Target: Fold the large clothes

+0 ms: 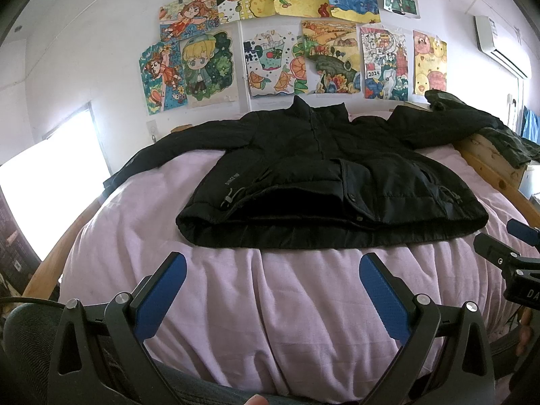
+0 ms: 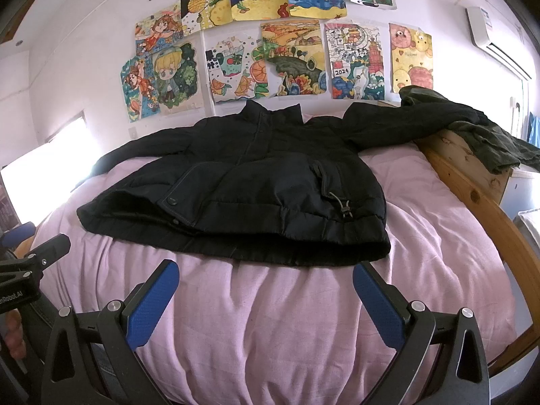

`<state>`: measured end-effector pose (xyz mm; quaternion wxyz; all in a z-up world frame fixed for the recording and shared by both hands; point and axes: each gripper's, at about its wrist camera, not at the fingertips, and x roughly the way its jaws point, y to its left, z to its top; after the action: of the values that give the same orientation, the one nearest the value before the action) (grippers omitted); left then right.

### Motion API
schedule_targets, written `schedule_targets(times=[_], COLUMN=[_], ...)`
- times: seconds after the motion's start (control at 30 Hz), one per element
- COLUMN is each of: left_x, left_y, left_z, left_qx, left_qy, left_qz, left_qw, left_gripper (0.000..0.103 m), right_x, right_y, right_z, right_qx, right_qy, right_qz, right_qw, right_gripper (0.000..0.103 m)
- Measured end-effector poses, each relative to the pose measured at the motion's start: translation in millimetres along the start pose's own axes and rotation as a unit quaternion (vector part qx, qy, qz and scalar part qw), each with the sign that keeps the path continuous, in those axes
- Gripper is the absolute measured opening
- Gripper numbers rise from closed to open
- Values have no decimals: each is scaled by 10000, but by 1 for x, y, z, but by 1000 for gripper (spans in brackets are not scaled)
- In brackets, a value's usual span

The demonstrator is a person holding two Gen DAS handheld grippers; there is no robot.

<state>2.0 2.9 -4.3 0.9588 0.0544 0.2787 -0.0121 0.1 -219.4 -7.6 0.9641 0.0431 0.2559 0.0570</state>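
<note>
— Blue-padded fingers of the left hand-held gripper [image 1: 272, 298] fill the near edge of its view, spread wide with nothing between them, only the wrinkled pale pink bedsheet [image 1: 303, 320] underneath. What about the other one?

— Same story: the right hand-held gripper [image 2: 266, 303] is spread apart and empty, hovering over the sheet just short of the hem.

— And the garment?

— The black padded jacket with a stand-up collar [image 1: 324, 175] lies face up across the middle of the bed, collar toward the wall of children's drawings [image 1: 290, 33], hem toward the grippers. Both sleeves are stretched outward; the one on the right reaches the pine bed frame [image 2: 472, 175], where another dark garment [image 2: 489, 141] is draped.

— So how much folding is done?

— None that I can see. The jacket is laid out and roughly flattened, which looks like preparation only. The sleeves need bringing in over the body, then the body doubling up, and the front flap near the hem sits slightly open, so it may want smoothing first.
</note>
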Motion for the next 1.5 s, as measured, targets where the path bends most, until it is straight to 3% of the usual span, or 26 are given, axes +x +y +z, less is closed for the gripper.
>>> schedule_targets(times=[0.5, 0.67, 0.87, 1.13, 1.4, 1.5], left_x=[5, 11, 23, 57, 91, 115], left_y=[3, 18, 26, 44, 30, 16], left_z=[-3, -1, 24, 103, 176, 199], left_qx=[-60, -467, -450, -271, 20, -90], left_qy=[93, 341, 978, 1429, 1280, 1372], left_qz=[3, -212, -360, -410, -288, -473], left_qw=[9999, 9981, 9935, 9885, 9914, 9894], left_gripper=[101, 101, 101, 101, 101, 101], right_x=[-3, 5, 8, 21, 53, 83], right_y=[-6, -14, -27, -39, -77, -102], right_z=[3, 0, 8, 63, 158, 191], right_qx=[8, 56, 327, -93, -1222, -1121], right_qy=[66, 171, 391, 534, 953, 1276], right_qz=[-31, -262, -517, -619, -648, -142], right_qw=[10000, 9995, 9974, 9966, 9858, 9854], right_gripper=[103, 103, 103, 103, 103, 103])
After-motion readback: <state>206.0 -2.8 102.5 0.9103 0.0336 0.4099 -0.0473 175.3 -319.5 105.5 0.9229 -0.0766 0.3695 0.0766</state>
